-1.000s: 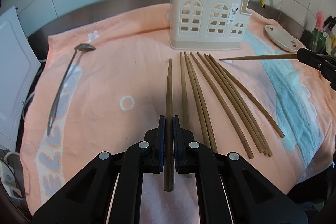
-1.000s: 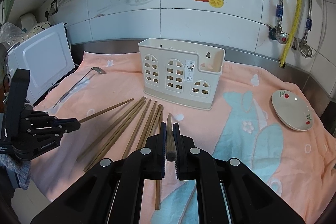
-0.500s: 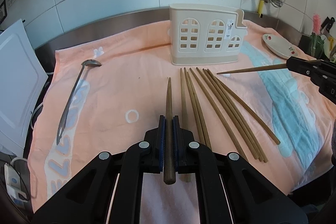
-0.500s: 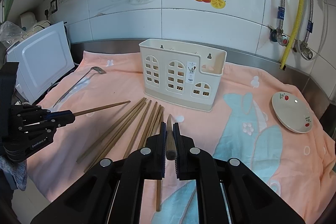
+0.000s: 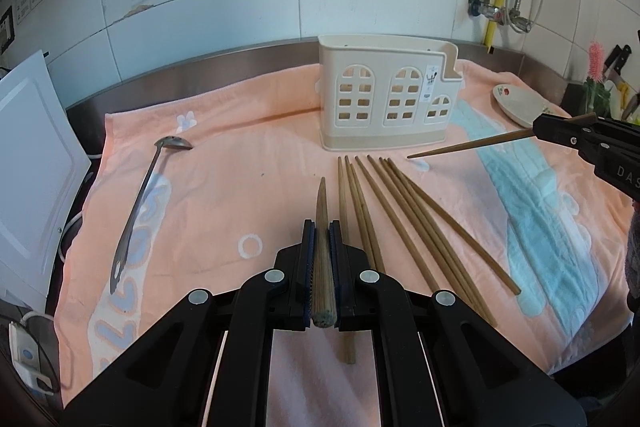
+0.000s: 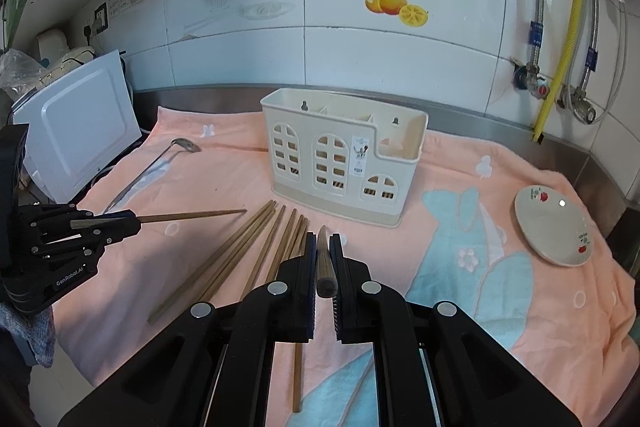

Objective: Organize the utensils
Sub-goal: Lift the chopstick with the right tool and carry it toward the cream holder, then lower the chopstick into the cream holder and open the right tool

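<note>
A: L gripper (image 5: 320, 259)?
B: Fingers clamped on one chopstick (image 5: 322, 227), tip fwd, above the towel (image 5: 240, 195).
A: Holder (image 5: 390, 99)?
B: Far centre, loose sticks (image 5: 400, 219) in front.
A: R gripper (image 6: 324, 267)?
B: Pinching another chopstick (image 6: 323, 259). Tilt tips down, drop in one at a time.

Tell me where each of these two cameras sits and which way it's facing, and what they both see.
Left wrist: rides on the left tool, looking forward and down along its held chopstick toward the cream utensil holder; the right tool shows at the right edge.
Right wrist: rides on the right tool, facing the same holder; the left tool and a grey sleeve show at left.
Shared: holder, loose chopsticks, ladle, plate.
</note>
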{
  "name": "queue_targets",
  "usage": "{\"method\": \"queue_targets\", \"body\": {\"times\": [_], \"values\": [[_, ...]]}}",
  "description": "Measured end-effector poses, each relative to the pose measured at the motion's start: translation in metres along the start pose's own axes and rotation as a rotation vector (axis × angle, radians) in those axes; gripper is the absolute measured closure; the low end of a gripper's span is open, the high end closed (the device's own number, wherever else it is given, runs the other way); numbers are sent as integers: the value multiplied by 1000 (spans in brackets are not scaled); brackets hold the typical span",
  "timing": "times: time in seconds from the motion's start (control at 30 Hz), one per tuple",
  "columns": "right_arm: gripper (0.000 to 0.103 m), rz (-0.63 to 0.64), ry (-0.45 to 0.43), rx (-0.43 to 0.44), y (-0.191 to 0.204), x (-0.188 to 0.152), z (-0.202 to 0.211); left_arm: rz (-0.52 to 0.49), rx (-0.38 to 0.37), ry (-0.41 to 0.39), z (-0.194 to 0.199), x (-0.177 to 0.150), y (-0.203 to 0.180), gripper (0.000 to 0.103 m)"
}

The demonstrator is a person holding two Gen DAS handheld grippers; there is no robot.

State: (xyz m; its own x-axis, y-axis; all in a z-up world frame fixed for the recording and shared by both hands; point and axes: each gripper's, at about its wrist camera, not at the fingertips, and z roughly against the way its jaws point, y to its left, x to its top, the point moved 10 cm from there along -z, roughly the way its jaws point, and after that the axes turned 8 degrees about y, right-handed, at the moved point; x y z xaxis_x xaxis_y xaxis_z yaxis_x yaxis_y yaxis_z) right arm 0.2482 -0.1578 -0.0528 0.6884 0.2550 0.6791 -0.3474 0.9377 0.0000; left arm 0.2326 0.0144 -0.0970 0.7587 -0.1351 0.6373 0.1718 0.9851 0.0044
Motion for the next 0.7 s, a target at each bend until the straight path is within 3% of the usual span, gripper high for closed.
{"method": "queue_targets", "body": {"times": [0.33,0.7], "values": [[97,6,-9,15,-5,14,15,-11,-13,-39,16,14,-1,97],[97,13,-25,25,-35,46,56,-48,-32,-117,52,62,-6,98]]}}
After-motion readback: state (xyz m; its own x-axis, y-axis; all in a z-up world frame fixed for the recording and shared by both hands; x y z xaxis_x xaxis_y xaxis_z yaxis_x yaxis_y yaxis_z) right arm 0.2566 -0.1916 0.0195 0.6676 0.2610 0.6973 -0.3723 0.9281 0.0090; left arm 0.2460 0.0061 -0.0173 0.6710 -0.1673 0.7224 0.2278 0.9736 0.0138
